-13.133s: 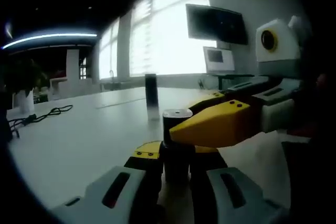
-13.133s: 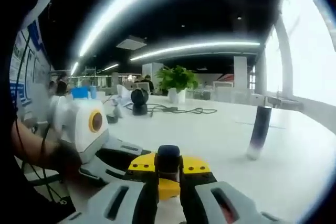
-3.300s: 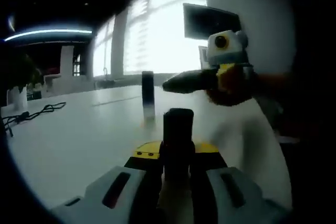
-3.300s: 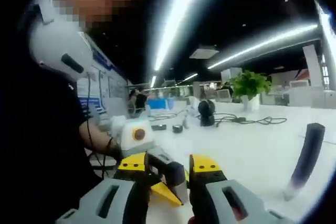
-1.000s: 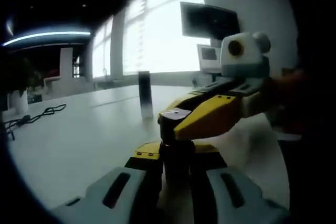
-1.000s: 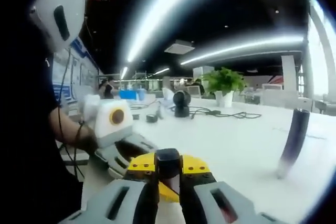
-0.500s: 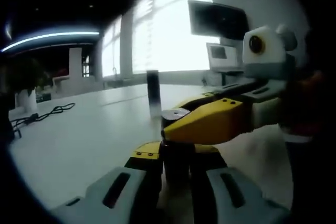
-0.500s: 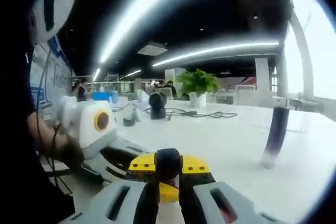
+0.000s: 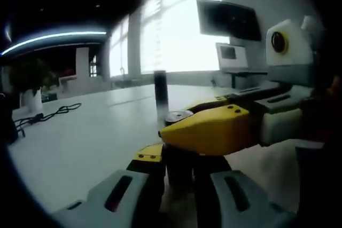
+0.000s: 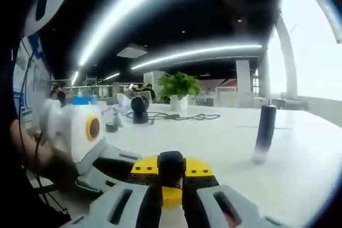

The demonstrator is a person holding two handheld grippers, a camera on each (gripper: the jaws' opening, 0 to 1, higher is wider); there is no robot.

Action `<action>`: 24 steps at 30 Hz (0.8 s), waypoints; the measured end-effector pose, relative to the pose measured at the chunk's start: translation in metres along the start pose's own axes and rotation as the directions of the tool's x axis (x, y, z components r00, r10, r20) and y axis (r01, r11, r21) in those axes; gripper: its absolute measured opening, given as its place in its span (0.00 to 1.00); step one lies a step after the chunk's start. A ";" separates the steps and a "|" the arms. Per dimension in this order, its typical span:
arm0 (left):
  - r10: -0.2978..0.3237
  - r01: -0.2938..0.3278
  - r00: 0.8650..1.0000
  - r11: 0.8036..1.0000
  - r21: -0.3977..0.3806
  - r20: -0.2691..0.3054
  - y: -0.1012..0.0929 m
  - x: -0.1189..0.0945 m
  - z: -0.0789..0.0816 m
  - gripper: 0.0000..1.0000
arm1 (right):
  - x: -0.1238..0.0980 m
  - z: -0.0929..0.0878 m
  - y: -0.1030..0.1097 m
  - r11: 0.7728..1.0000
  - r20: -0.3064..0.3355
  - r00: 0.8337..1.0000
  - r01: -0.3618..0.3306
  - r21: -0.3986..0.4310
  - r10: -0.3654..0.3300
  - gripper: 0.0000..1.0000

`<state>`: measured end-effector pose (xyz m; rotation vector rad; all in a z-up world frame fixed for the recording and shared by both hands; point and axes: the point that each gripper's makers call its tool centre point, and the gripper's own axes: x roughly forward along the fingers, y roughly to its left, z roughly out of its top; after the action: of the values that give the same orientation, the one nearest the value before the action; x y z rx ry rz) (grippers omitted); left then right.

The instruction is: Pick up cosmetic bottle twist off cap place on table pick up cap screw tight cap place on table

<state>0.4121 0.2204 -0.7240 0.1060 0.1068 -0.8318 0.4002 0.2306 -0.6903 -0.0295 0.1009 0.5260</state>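
Observation:
My left gripper is shut on a dark cosmetic bottle, held upright between its jaws above the white table. The bottle's cap has a shiny flat top. The right gripper reaches in from the right, one yellow jaw lying across the cap. In the right gripper view my right gripper is shut on the dark cap. The left gripper's grey body comes in from the left, held by a person's hand.
A second tall dark bottle stands farther out on the table. Black cables, a potted plant and a round black device lie at the far side. A wall monitor and a small screen are by the window.
3.3 s ago the right gripper was held away from the bottle; it has since come back onto the bottle's top. Over the last second it has rolled around the cap while both views drifted.

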 end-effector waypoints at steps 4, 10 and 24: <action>0.014 -0.014 1.000 1.000 -0.006 -0.002 0.001 0.000 0.000 0.10 | 0.000 0.000 0.001 0.998 0.001 0.998 0.056 -0.009 -0.056 0.06; 0.053 -0.054 0.999 0.998 -0.020 -0.008 0.006 -0.001 -0.001 0.10 | 0.003 0.001 0.002 0.994 0.006 0.994 0.108 -0.016 -0.108 0.06; 0.074 -0.074 0.997 0.997 -0.009 -0.005 0.009 0.000 -0.001 0.10 | 0.003 0.001 -0.001 0.995 0.030 0.994 0.100 0.023 -0.100 0.09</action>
<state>0.4183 0.2267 -0.7244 0.1023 0.1106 -0.7575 0.4034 0.2309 -0.6894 -0.0049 0.0746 0.4249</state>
